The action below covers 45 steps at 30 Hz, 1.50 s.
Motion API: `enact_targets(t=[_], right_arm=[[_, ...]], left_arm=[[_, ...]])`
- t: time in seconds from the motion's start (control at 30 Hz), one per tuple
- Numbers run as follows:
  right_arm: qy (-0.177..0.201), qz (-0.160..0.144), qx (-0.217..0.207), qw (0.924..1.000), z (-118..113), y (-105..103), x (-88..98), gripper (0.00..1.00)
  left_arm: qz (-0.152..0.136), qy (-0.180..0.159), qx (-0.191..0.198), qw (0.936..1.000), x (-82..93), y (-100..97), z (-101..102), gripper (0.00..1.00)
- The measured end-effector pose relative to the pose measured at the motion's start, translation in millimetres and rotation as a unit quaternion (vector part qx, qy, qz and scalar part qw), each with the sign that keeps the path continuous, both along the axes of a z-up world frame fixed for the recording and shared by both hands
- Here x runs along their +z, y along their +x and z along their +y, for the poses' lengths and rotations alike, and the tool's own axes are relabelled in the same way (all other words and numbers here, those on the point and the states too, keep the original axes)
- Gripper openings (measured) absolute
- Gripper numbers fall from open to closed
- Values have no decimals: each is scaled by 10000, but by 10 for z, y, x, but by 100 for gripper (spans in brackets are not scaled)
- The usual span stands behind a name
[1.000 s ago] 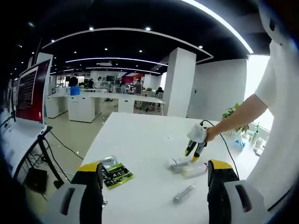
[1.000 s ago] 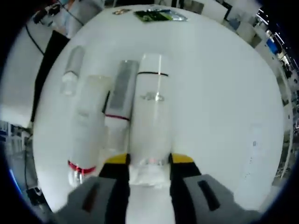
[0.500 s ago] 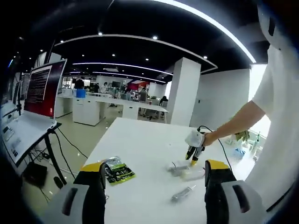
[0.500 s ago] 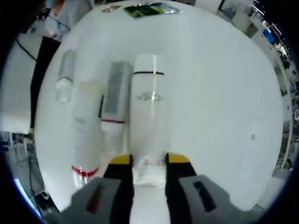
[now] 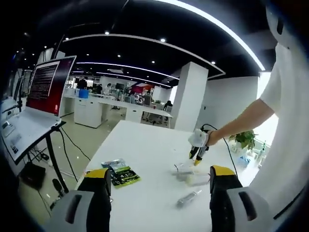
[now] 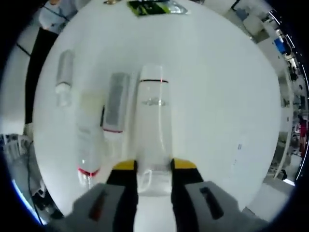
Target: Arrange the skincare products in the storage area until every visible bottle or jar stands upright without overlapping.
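In the right gripper view my right gripper (image 6: 154, 166) is shut on the base end of a tall white bottle (image 6: 154, 121) with a thin red line near its far end. The bottle lies along the white table (image 6: 227, 87). Beside it on the left lie a grey-capped tube (image 6: 117, 104), a translucent bottle with a red ring (image 6: 88, 140) and a small grey tube (image 6: 63, 72). In the left gripper view my left gripper (image 5: 159, 172) hangs open above the table, well short of the bottle cluster (image 5: 189, 175). The right gripper (image 5: 198, 153) points down at that cluster.
A green packet (image 5: 123, 175) lies near the table's left edge, also seen as the green packet (image 6: 152, 7) at the far side. A small tube (image 5: 188, 197) lies apart from the cluster. A monitor on a stand (image 5: 46, 89) is left of the table. A person's arm (image 5: 241, 121) reaches in from the right.
The right view has pulled back, so the bottles look smaller; the grip on the white bottle holds. The left view has risen and tilted up slightly.
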State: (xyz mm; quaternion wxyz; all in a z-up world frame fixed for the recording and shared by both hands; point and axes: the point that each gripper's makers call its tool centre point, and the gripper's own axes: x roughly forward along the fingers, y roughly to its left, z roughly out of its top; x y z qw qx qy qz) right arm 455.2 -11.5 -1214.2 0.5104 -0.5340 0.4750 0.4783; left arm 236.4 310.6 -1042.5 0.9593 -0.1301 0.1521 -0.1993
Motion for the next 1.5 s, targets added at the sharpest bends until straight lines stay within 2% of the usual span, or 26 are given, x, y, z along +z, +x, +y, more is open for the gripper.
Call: enact_targets(t=[0.17, 0.37, 0.57, 0.6, 0.63, 0.67, 0.7, 0.73, 0.8, 0.93, 1.0, 1.03, 1.1, 1.13, 1.17, 1.2, 1.4, 1.47, 1.5], right_arm=[[-223, -48, 293, 9993, 124, 9, 126, 22], [-392, -71, 617, 9973, 303, 95, 164, 22], [-464, -150, 1042, 9934, 646, 131, 225, 23], [-475, -157, 1119, 9925, 711, 121, 230, 23], [-502, -173, 1227, 9910, 755, 107, 232, 23], [-536, -179, 1337, 9894, 784, 101, 236, 23], [-614, -162, 1508, 9865, 845, 70, 237, 23], [-659, -226, 1756, 9820, 931, 50, 250, 23], [-645, -223, 1954, 9784, 1050, -4, 244, 23], [-718, -259, 2316, 9698, 1214, -93, 246, 23], [-666, -252, 2344, 9695, 1280, -124, 251, 23], [-663, -260, 2361, 9691, 1301, -135, 254, 23], [-697, -304, 2454, 9664, 1336, -157, 258, 23], [-699, -305, 2482, 9657, 1365, -188, 257, 23], [-704, -372, 2638, 9613, 1406, -194, 271, 23], [-710, -395, 2668, 9603, 1417, -195, 277, 24], [-572, -532, 2805, 9567, 1519, -287, 326, 24], [-566, -623, 2905, 9532, 1533, -308, 338, 24], [-562, -648, 2949, 9517, 1541, -325, 342, 24]], left_arm=[[-43, 48, -64, 10000, -3, 129, 84, 88], [-9, 148, -233, 9996, -74, 281, 116, 88], [96, 542, -621, 9966, -219, 452, 104, 86], [112, 613, -850, 9944, -275, 467, 54, 84], [82, 566, -1035, 9930, -306, 479, -5, 81], [178, 429, -1303, 9904, -398, 493, -97, 78], [256, 444, -1355, 9894, -441, 503, -112, 75], [381, 614, -1477, 9864, -549, 559, -153, 73], [322, 868, -1774, 9798, -679, 702, -303, 73], [320, 1022, -2043, 9730, -828, 927, -536, 73], [326, 1157, -2170, 9688, -901, 1001, -631, 73], [346, 1243, -2305, 9645, -957, 1033, -700, 72], [324, 1300, -2420, 9610, -1023, 1076, -787, 71], [340, 1345, -2642, 9545, -1065, 1056, -852, 71], [368, 1467, -2800, 9480, -1131, 1060, -908, 71], [339, 1552, -2820, 9462, -1162, 1085, -930, 71], [553, 1485, -2969, 9417, -1378, 1223, -1070, 60], [649, 1634, -2897, 9408, -1476, 1303, -1048, 60], [681, 1692, -2791, 9428, -1514, 1362, -1022, 60]])
